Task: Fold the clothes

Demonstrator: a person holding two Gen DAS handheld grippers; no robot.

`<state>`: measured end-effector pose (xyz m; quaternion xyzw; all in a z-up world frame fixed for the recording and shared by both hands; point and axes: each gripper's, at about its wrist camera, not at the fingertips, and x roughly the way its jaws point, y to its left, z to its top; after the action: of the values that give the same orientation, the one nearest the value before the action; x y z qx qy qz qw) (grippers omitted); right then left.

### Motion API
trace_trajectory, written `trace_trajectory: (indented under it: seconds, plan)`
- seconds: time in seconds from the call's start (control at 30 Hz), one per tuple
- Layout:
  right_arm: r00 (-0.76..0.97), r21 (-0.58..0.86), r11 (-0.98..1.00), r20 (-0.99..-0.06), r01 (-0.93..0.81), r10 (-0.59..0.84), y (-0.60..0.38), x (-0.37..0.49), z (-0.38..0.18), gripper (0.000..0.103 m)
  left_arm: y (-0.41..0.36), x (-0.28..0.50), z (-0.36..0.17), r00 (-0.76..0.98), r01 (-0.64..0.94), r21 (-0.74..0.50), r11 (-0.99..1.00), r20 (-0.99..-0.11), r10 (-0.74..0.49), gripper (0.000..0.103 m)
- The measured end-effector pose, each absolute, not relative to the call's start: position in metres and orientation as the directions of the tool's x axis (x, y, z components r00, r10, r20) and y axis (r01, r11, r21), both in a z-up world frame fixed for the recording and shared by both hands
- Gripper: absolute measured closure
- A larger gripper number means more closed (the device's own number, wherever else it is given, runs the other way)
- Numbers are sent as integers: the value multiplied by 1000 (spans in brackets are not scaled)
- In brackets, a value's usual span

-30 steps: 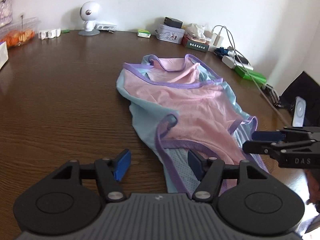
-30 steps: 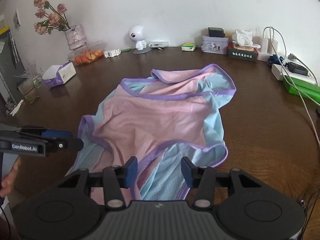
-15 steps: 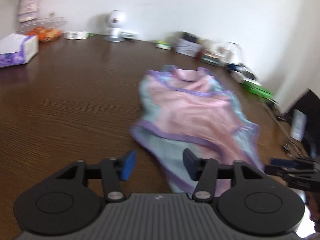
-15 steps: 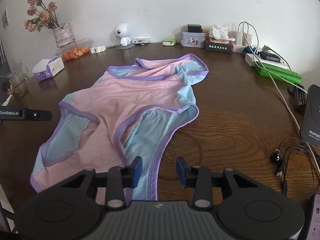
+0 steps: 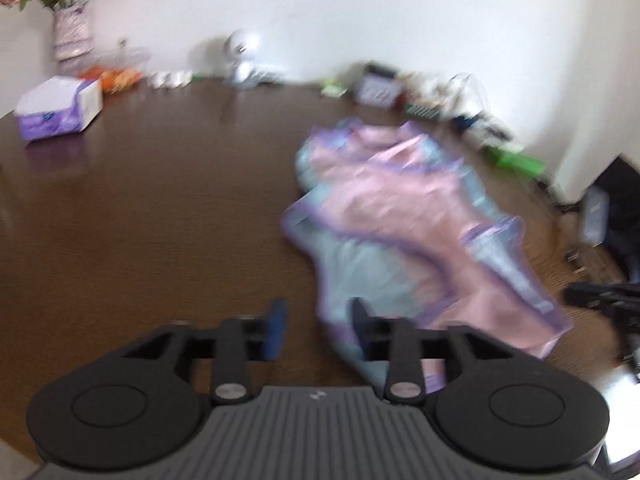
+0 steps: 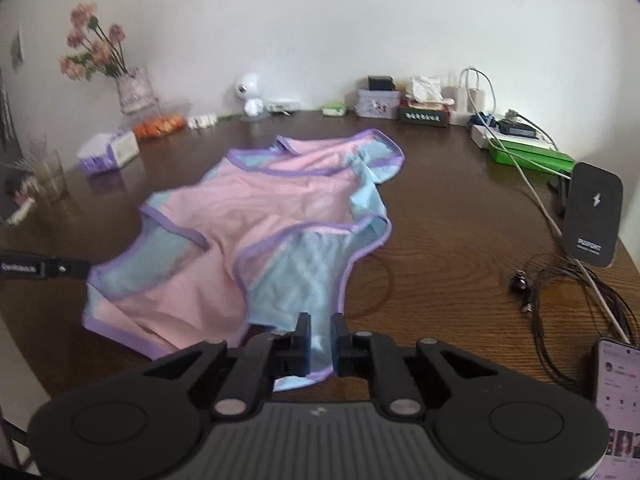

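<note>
A pink and light-blue garment with purple trim [image 6: 256,224] lies spread on the dark wooden table [image 6: 448,216]; it also shows blurred in the left wrist view [image 5: 400,224]. My right gripper [image 6: 320,338] has its jaws nearly closed on the garment's near blue edge. My left gripper [image 5: 316,330] is open at the garment's near left edge, its right finger over the cloth, holding nothing. The left gripper's tip [image 6: 44,270] shows at the left in the right wrist view. The right gripper [image 5: 604,300] shows at the right in the left wrist view.
A tissue box [image 5: 60,110], flower vase [image 6: 134,90], white camera figurine [image 6: 250,94], tins and boxes [image 6: 378,102] line the back wall. Chargers, cables [image 6: 568,292], a power bank [image 6: 594,216] and a phone [image 6: 616,404] lie at the right.
The right gripper's jaws have closed onto the garment's near blue edge. The left gripper has swung left and pulled back along the garment's left side, with its view blurred by motion.
</note>
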<state>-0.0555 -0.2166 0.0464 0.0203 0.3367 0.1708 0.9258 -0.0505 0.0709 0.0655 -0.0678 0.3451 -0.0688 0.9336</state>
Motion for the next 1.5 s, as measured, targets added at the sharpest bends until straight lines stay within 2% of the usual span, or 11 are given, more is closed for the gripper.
trace_trajectory:
  seconds: [0.03, 0.1, 0.2, 0.33, 0.7, 0.8, 0.9, 1.0, 1.27, 1.37, 1.5]
  plan:
    - [707, 175, 926, -603, -335, 370, -213, -54, 49, 68, 62, -49, 71, 758, 130, -178, 975, -616, -214, 44]
    - [683, 191, 905, -601, -381, 415, -204, -46, 46, 53, 35, -34, 69, 725, 245, -139, 960, -630, -277, 44]
    - [637, 197, 897, -644, -395, 423, -187, -29, 30, 64, 6, -7, 48, 643, 325, -80, 942, -712, -283, 50]
    - [610, 279, 884, -644, -374, 461, -191, -27, 23, 98, 9, -4, 38, 589, 356, -137, 925, -735, -336, 100]
    - [580, 293, 843, -622, -451, 527, -178, -4, 42, 101, 40, 24, 63, 715, 219, -264, 939, -612, -338, 100]
    - [570, 295, 831, -616, -472, 543, -174, 3, 48, 87, 46, 35, 49, 692, 197, -264, 944, -645, -325, 97]
    - [553, 292, 813, -613, -504, 564, -167, 5, 48, 60, 50, 27, 44, 662, 233, -255, 939, -665, -345, 92]
    - [522, 283, 794, -628, -538, 577, -158, 0, 40, 62, 54, 16, 40, 646, 253, -236, 938, -681, -346, 73]
    - [503, 388, 793, -621, -469, 601, -154, 25, 31, 65, 62, 2, 33, 633, 259, -204, 944, -702, -326, 73]
    - [469, 375, 803, -666, -463, 580, -141, 35, 21, 101, 63, 1, 32, 636, 267, -199, 943, -699, -327, 73]
    - [551, 312, 826, -627, -470, 551, -144, 32, 44, 102, 65, 1, 32, 636, 275, -200, 940, -696, -334, 73]
